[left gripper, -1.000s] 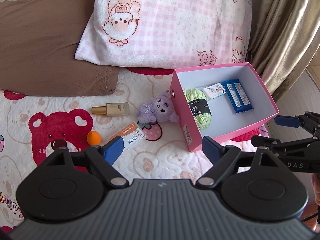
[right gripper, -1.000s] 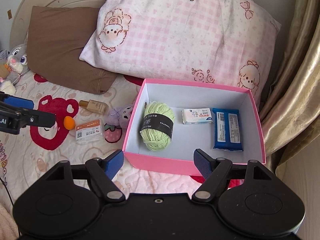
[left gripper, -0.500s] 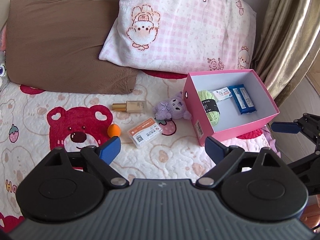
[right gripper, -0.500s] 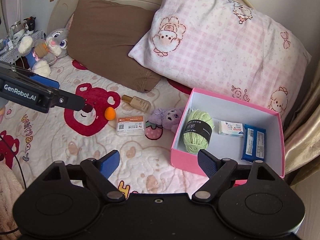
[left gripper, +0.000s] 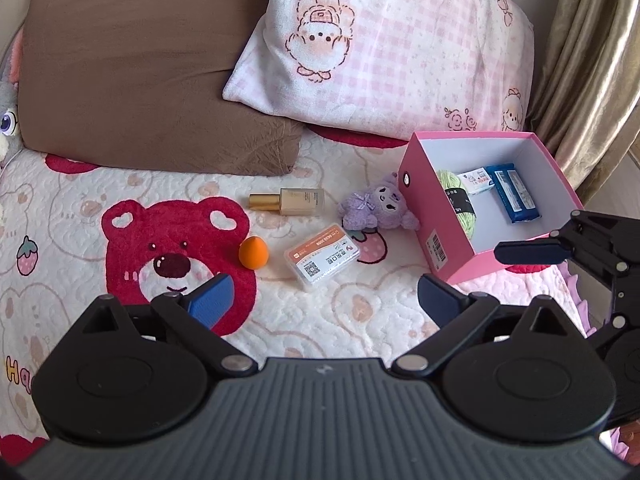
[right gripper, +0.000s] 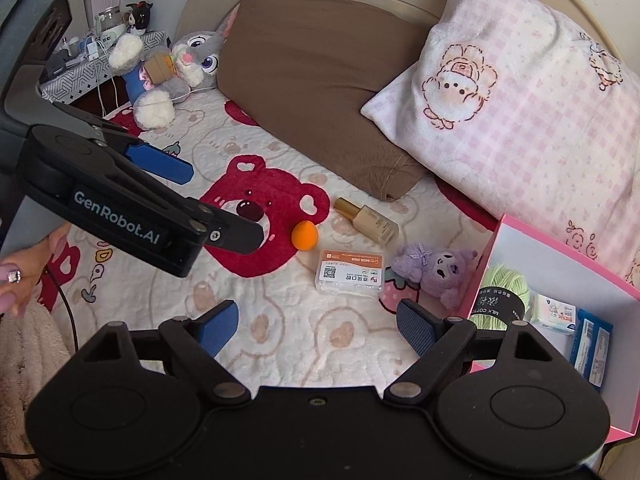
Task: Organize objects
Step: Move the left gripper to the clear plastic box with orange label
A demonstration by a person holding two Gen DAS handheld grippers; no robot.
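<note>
A pink box (left gripper: 448,236) (right gripper: 560,248) stands on the bed at the right. It holds green yarn (right gripper: 502,284), a white packet (right gripper: 554,314) and a blue packet (left gripper: 516,194). Loose on the bedspread lie a purple plush (left gripper: 378,208) (right gripper: 436,266), an orange-and-white card case (left gripper: 324,256) (right gripper: 350,272), an orange sponge egg (left gripper: 253,253) (right gripper: 305,235) and a gold-capped foundation bottle (left gripper: 292,201) (right gripper: 370,220). My left gripper (left gripper: 320,300) is open and empty, above the bedspread short of the card case. My right gripper (right gripper: 316,324) is open and empty, near the card case.
A brown pillow (left gripper: 140,72) and a pink checked pillow (left gripper: 400,52) lie at the head of the bed. A grey bunny plush (right gripper: 180,64) sits at the far left. A curtain (left gripper: 592,60) hangs right of the box. The left gripper shows in the right wrist view (right gripper: 192,200).
Both grippers have pulled back and swung left, away from the box, so the loose items on the bedspread now sit centred. Both stay open and empty.
</note>
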